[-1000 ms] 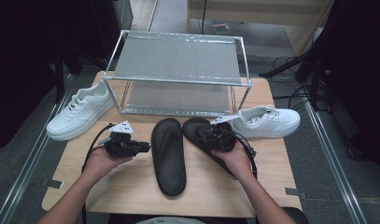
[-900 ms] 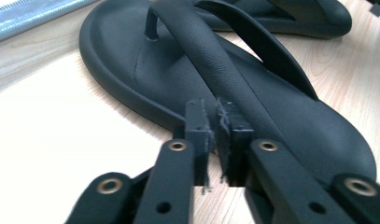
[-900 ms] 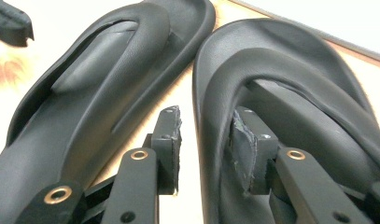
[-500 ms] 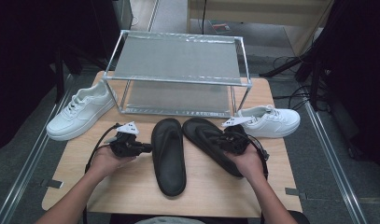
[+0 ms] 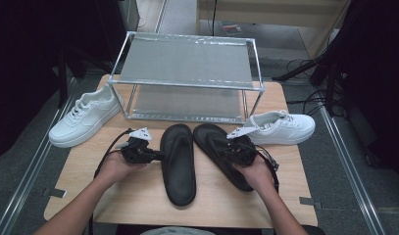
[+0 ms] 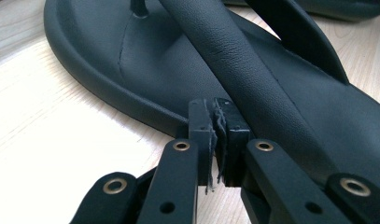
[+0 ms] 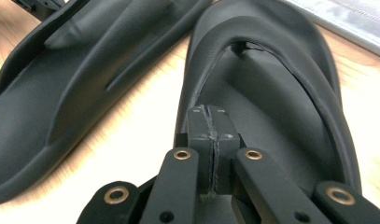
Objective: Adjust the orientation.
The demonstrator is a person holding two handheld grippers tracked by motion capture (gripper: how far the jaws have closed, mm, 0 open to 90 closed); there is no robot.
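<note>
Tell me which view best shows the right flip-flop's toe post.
The right gripper view: the right flip-flop is close, its toe post clear. In the high view the right gripper and hand cover its straps. The left gripper view catches just an edge of it.

Light wooden table [image 5: 138,196] at centre, on grey floor [image 5: 354,196]. Metal rails [image 5: 346,161] flank it at 3 and 9 o'clock. Wooden cabinet [image 5: 270,10] at 12; dark equipment, cables [image 5: 305,63] at 2. Even overhead light.

Both forearms reach forward, left tongs [image 5: 155,155] and right tongs [image 5: 225,146] pressed closed.
</note>
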